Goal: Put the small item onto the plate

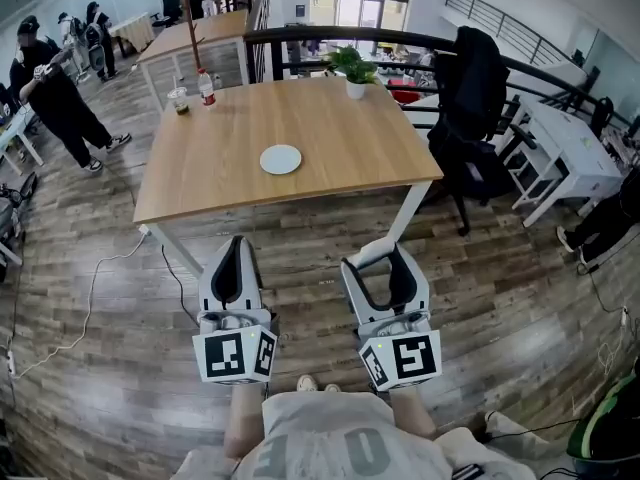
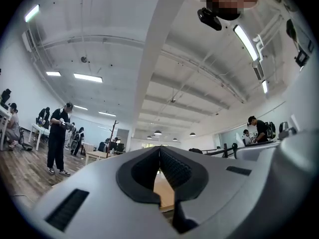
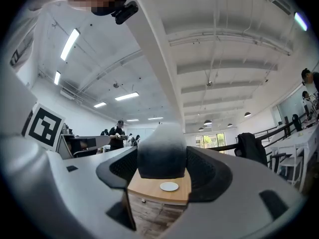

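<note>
A small white plate lies near the middle of the wooden table, a few steps ahead of me. Both grippers are held low over the wood floor, short of the table. My right gripper is shut on the small item, a rounded white-and-grey piece. In the right gripper view the small item fills the gap between the black pads, with the plate and table seen beneath it. My left gripper is shut with nothing in it. In the left gripper view its pads meet at the tip.
A potted plant stands at the table's far edge, and a bottle and a cup at its far left corner. A black chair with a jacket is right of the table. A person stands far left. A cable runs across the floor.
</note>
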`<action>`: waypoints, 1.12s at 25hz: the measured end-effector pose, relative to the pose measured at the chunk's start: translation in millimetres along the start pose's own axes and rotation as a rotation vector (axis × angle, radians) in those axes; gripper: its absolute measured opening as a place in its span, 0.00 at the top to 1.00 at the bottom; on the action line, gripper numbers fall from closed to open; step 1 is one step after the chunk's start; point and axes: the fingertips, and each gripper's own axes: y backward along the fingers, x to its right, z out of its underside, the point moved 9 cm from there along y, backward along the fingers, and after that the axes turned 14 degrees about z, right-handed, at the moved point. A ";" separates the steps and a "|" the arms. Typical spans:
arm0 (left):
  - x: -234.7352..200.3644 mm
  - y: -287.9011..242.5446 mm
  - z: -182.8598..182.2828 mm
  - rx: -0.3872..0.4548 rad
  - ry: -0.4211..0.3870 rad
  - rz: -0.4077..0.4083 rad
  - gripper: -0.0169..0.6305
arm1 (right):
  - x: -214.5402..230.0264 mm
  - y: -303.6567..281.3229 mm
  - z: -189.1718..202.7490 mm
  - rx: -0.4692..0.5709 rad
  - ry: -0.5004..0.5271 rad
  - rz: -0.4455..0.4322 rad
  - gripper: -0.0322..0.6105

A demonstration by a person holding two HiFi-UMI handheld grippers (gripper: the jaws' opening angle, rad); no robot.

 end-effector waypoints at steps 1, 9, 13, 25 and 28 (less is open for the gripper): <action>-2.2 -0.8 0.6 0.001 0.003 0.003 0.96 | -2.3 -1.4 -0.3 0.003 0.008 -0.002 0.47; -17.3 -3.5 2.0 0.010 -0.053 -0.004 0.96 | -19.2 -20.0 5.6 0.009 0.005 -0.034 0.47; -32.6 -17.0 2.9 -0.011 -0.102 -0.019 0.96 | -24.2 -40.8 12.7 -0.015 0.001 -0.040 0.47; -91.0 -69.7 51.7 -0.070 -0.216 -0.079 0.96 | -32.2 -157.2 78.2 -0.018 -0.066 -0.140 0.47; -116.7 -101.0 65.1 -0.083 -0.211 -0.119 0.96 | -28.7 -205.4 85.1 -0.004 -0.046 -0.171 0.47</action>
